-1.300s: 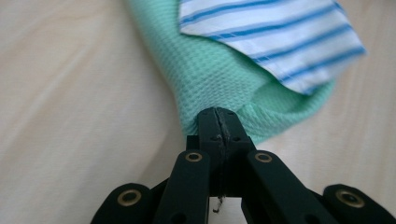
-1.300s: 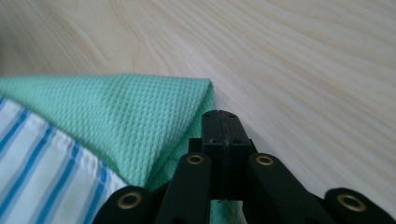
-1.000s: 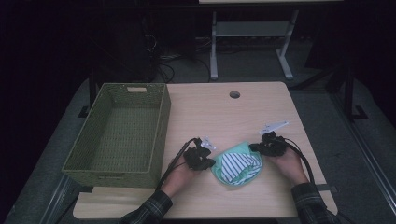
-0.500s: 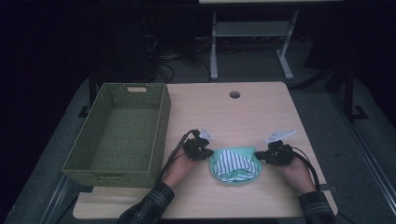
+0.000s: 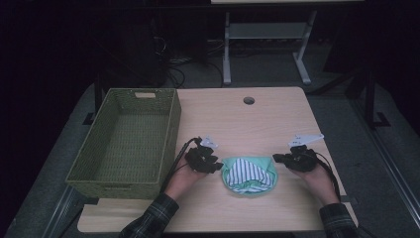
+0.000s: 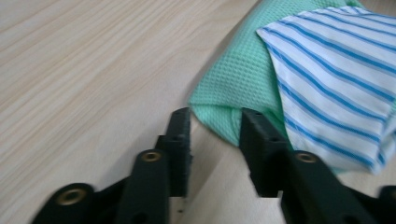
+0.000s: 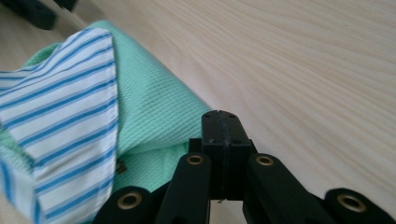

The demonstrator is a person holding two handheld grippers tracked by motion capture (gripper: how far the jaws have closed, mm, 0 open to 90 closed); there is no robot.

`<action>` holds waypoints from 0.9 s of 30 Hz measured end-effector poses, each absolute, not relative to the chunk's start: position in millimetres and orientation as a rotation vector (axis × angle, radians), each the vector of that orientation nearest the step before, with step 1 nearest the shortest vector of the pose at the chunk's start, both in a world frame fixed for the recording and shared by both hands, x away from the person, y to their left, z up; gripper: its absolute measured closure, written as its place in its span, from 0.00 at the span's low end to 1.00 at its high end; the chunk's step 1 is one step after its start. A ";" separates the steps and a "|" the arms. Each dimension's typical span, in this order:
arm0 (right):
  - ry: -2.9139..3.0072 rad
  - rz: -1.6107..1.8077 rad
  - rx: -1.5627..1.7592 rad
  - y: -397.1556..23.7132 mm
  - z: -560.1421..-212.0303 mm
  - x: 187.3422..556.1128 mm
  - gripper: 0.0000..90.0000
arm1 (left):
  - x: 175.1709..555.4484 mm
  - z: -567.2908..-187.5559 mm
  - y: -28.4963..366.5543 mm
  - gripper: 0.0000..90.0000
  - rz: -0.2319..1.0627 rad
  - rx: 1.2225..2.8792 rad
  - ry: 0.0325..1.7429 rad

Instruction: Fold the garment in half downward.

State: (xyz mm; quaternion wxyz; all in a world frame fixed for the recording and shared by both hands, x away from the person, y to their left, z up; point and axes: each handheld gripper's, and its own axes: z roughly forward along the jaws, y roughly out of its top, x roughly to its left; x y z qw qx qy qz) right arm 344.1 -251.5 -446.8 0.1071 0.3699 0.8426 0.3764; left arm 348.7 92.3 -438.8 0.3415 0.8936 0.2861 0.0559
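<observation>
A folded bundle of mint-green cloth [image 5: 247, 187] with a blue-and-white striped cloth [image 5: 246, 171] on top lies on the wooden table [image 5: 237, 124] near its front edge. My left gripper [image 5: 217, 165] sits at the bundle's left edge. Its jaws have just been opening, and in the left gripper view [image 6: 215, 122] a corner of the green cloth [image 6: 233, 88] lies loose between the tips, not pinched. My right gripper [image 5: 278, 159] hovers a little to the right of the bundle. In the right gripper view [image 7: 223, 119] its jaws are pressed together on nothing, with the green cloth [image 7: 149, 112] beside them.
A green woven basket [image 5: 171, 134] stands on the left of the table, close to my left hand. A round cable hole [image 5: 248, 100] is at the table's far edge. Dark floor and a white table frame [image 5: 262, 34] lie beyond.
Both hands have drawn apart, away from the middle of the bundle. The right gripper has come off the cloth to the right. The left gripper now rests at its left edge.
</observation>
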 end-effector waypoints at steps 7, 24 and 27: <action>2.462 1.111 1.095 -246.3 -446.7 362.5 0.99 | 329.6 -436.7 97.6 0.44 0.139 2.318 0.734; 2.527 1.064 1.086 -235.3 -463.8 375.0 0.99 | 305.0 -445.8 97.5 0.28 0.136 2.351 0.688; 2.537 1.057 1.066 -236.8 -464.1 372.9 0.99 | 305.0 -446.5 97.1 0.28 0.141 2.363 0.689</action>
